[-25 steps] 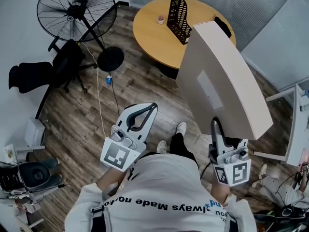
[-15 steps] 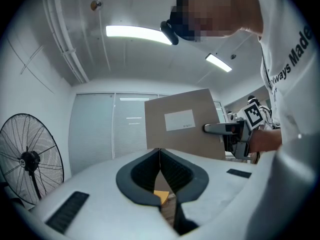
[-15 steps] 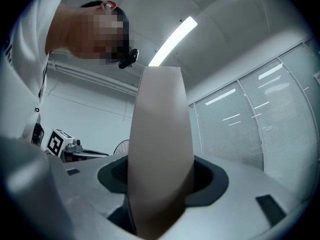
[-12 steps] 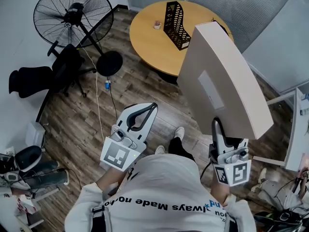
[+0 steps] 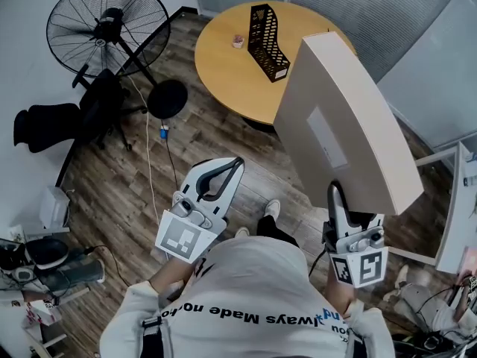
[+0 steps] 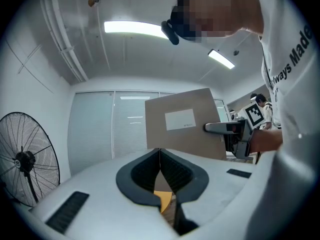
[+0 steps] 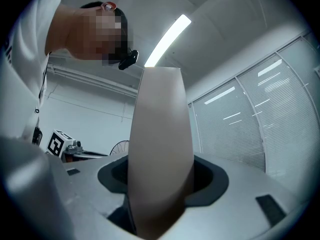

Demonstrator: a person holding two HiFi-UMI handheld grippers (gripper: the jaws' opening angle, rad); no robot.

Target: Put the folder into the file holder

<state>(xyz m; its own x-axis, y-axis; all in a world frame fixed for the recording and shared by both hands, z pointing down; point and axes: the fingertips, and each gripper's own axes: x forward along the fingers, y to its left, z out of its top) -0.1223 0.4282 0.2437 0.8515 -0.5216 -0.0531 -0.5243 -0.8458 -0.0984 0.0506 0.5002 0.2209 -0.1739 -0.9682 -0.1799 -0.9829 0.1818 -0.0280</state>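
A large beige folder (image 5: 339, 121) with a white label stands upright in my right gripper (image 5: 337, 194), which is shut on its lower edge. It fills the middle of the right gripper view as the folder (image 7: 161, 149) and shows in the left gripper view as the folder (image 6: 184, 124). My left gripper (image 5: 232, 164) is held at waist height, shut with nothing between its jaws. The black mesh file holder (image 5: 268, 32) stands on the round wooden table (image 5: 223, 58) ahead, well beyond both grippers.
A small pink thing (image 5: 238, 41) lies on the table beside the holder. A standing fan (image 5: 100, 24), a black chair (image 5: 67, 114) and a cable are on the wooden floor at left. A white desk edge (image 5: 451, 222) is at right.
The table and file holder have shifted slightly left and nearer in the head view as the person steps forward. Both grippers keep their pose, and the folder stays held.
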